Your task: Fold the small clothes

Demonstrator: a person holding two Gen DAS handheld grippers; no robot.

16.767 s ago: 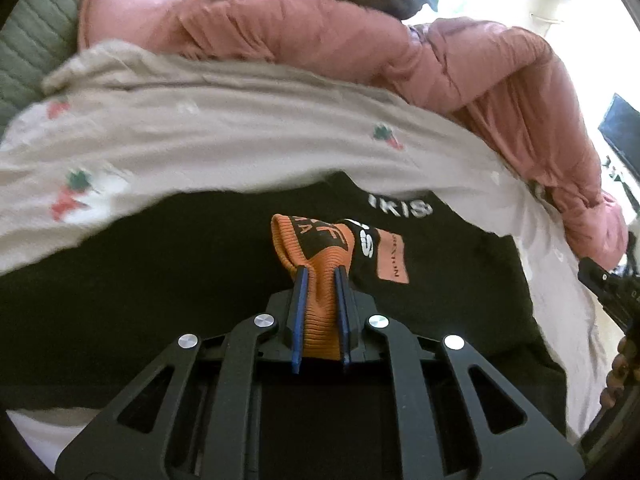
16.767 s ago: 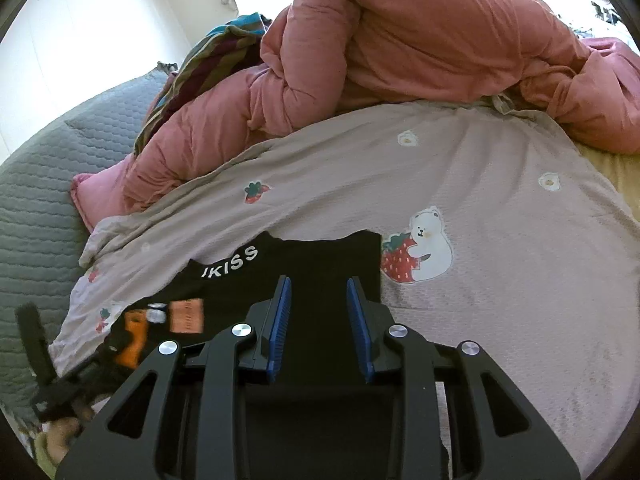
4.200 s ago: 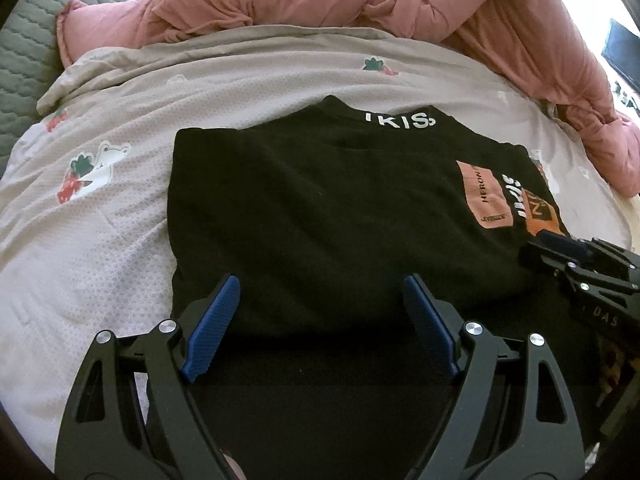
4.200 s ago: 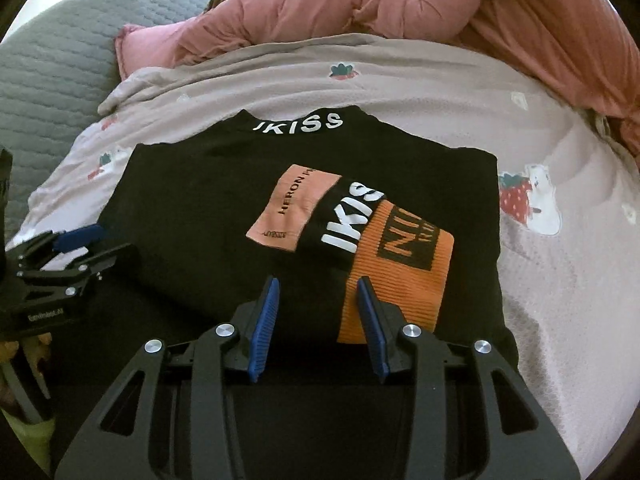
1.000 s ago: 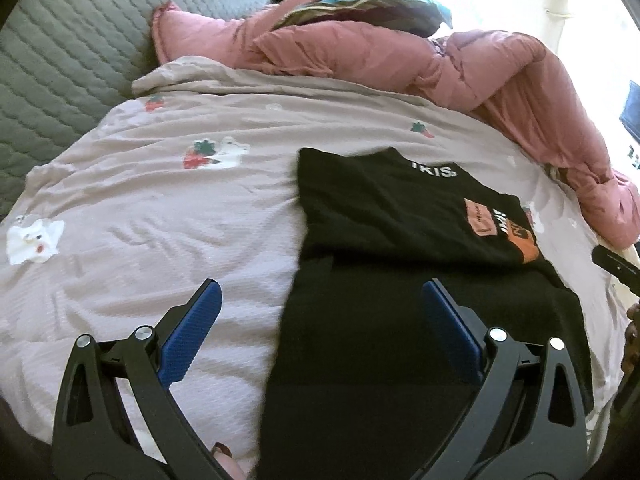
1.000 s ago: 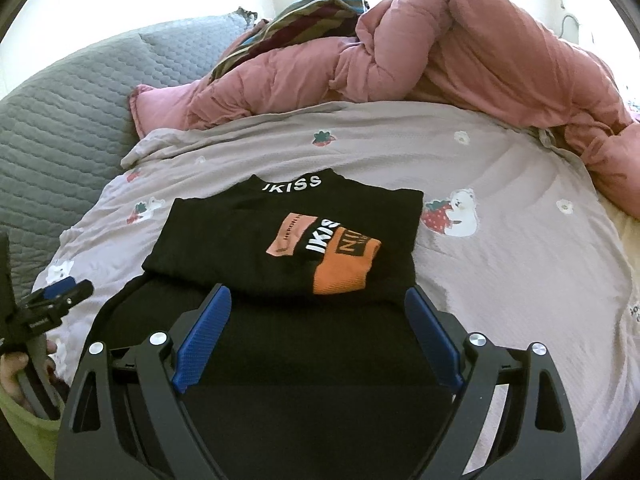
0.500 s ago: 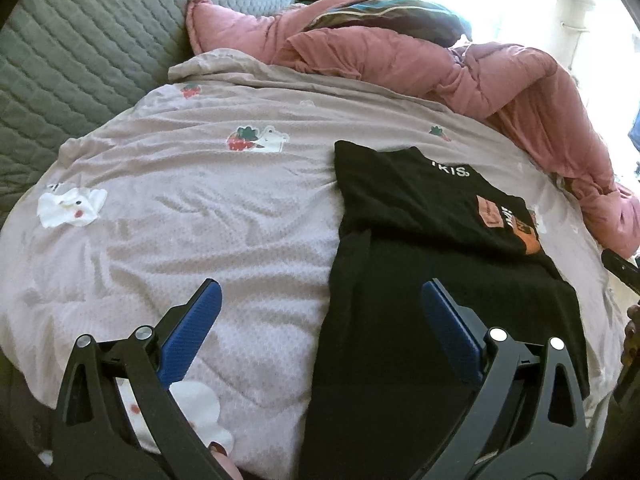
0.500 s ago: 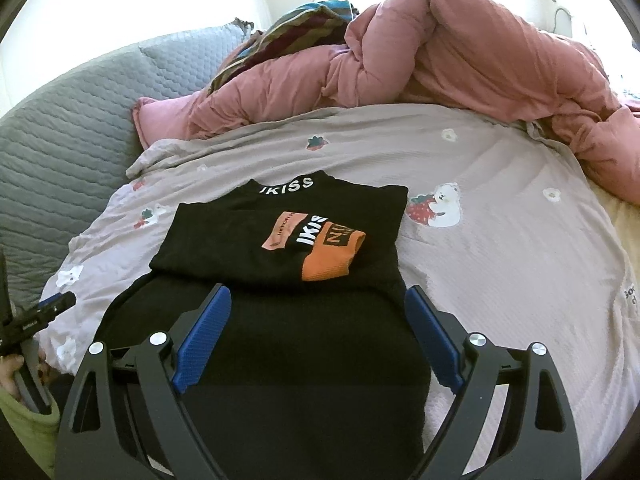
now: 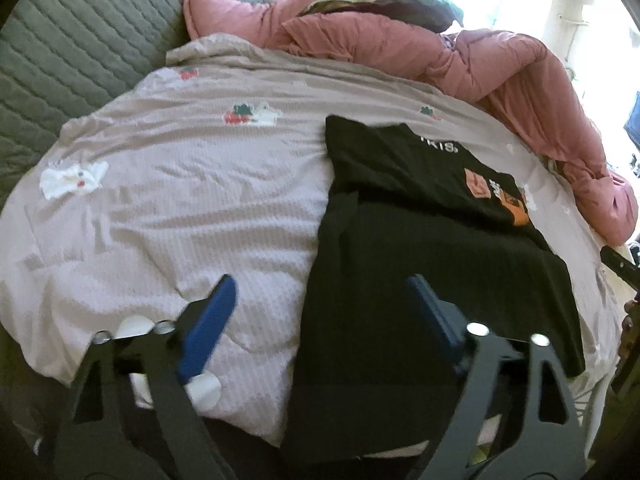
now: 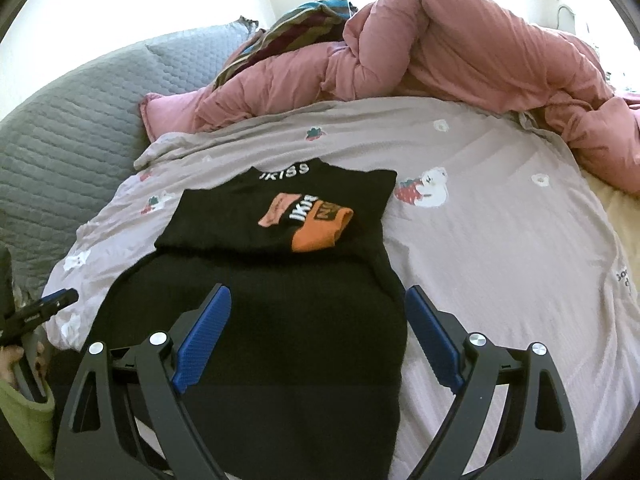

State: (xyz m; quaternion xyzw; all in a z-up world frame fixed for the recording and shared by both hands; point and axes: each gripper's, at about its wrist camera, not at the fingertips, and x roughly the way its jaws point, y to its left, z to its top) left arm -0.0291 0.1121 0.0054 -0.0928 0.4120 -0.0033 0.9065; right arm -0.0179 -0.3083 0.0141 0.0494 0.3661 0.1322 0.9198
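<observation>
On the bed sheet lies the black sweater, its top part folded, orange cuff on top. Both grippers hover spread and empty: left gripper, just closing a little, and right gripper.

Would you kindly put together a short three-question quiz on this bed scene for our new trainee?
1. True or false: the orange cuff lies on top of the black sweater.
2. Which item lies bunched at the far side of the bed: A) the pink duvet, B) a towel, C) a curtain?
3. Fill in: neither the left hand-held gripper nor the right hand-held gripper grips any cloth; both stand ____.

Key: 1 true; 2 A; 3 open. The left one's jaws have just been closing somewhat, with the sweater's edge below them but not pinched.
</observation>
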